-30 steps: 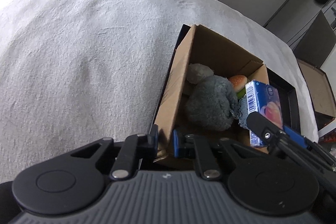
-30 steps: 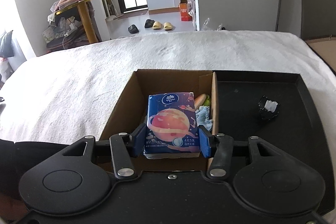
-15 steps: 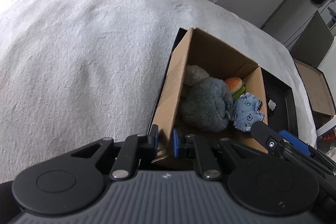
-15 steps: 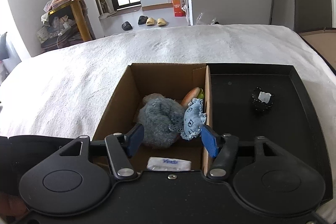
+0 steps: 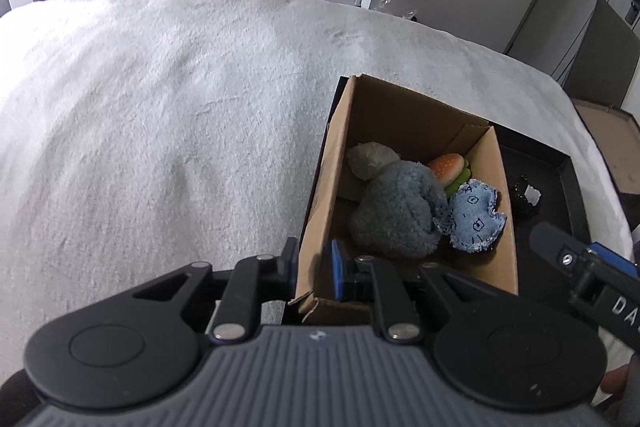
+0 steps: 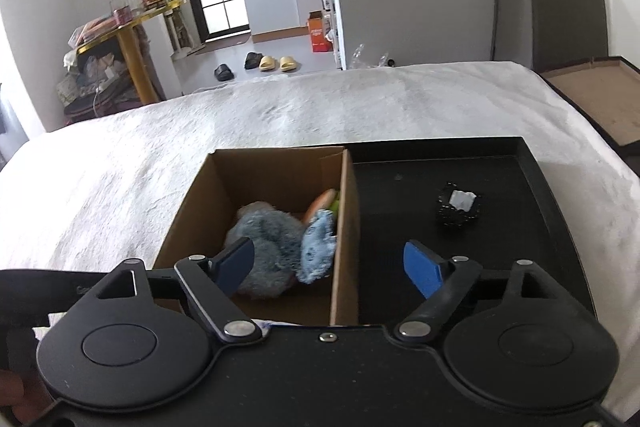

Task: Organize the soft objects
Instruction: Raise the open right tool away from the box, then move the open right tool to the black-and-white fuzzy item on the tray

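An open cardboard box (image 5: 326,167) (image 6: 192,195) stands on a black tray (image 6: 536,227). It holds a grey plush toy (image 5: 396,211) (image 6: 264,243), a blue denim cushion (image 5: 474,215) (image 6: 318,247), a toy burger (image 5: 446,167) (image 6: 324,201) and a pale grey soft lump (image 5: 370,157). My left gripper (image 5: 314,265) is shut on the box's near left wall. My right gripper (image 6: 332,267) is open and empty above the box's right wall; it shows at the right in the left wrist view (image 5: 580,267). A white edge of the tissue pack (image 6: 276,325) peeks out under it.
The tray lies on a bed with a white fuzzy blanket (image 5: 160,107). A small black ruffled object with a white centre (image 6: 460,205) (image 5: 526,197) lies on the tray right of the box. A brown board (image 6: 592,95) lies off the bed's right side.
My right gripper let the blue tissue pack drop into the box's near end, opened wide and drew up and back. My left gripper stayed clamped on the box wall.
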Tool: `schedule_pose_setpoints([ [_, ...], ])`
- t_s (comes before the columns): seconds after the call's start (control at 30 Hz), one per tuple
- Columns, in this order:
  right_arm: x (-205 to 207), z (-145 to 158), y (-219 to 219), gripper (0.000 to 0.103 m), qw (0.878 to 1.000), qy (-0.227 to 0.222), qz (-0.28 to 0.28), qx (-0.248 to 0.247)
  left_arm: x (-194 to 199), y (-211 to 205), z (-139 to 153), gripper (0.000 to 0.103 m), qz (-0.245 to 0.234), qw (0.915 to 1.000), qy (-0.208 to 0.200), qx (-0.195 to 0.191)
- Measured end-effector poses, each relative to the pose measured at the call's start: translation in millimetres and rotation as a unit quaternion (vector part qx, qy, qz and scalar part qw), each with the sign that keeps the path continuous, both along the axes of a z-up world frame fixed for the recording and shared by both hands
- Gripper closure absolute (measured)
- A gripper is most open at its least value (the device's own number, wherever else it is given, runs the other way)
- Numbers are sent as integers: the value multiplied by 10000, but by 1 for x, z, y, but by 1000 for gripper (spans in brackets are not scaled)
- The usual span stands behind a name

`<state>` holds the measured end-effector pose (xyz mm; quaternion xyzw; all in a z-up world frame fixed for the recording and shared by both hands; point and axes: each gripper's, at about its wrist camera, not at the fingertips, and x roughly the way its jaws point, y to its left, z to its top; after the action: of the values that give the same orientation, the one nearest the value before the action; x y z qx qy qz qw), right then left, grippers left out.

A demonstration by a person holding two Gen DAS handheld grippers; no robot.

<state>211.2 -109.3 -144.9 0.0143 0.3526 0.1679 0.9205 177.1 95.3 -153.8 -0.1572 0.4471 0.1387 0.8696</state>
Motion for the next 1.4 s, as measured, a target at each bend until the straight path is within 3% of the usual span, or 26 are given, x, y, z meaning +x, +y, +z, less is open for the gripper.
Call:
schedule_pose_setpoints([
  [0.23,10,-7,-23,20,9997,68,-164,177,7,-12,6,86,-66,9993,64,349],
  [0.5,22,-19,-45,17,9988,164,-258,374,20,-23,7,71,11,9972,194,721],
  [0.67,35,-27,-56,15,9983,203,-314,454,32,-29,5,49,80,9941,304,1038],
  [0.77,44,-33,-62,10,9979,224,-347,507,40,-34,4,42,99,9920,362,1205],
  [1.4,116,-71,-83,9,9951,460,-583,658,100,-49,-4,36,280,9805,622,1846],
])
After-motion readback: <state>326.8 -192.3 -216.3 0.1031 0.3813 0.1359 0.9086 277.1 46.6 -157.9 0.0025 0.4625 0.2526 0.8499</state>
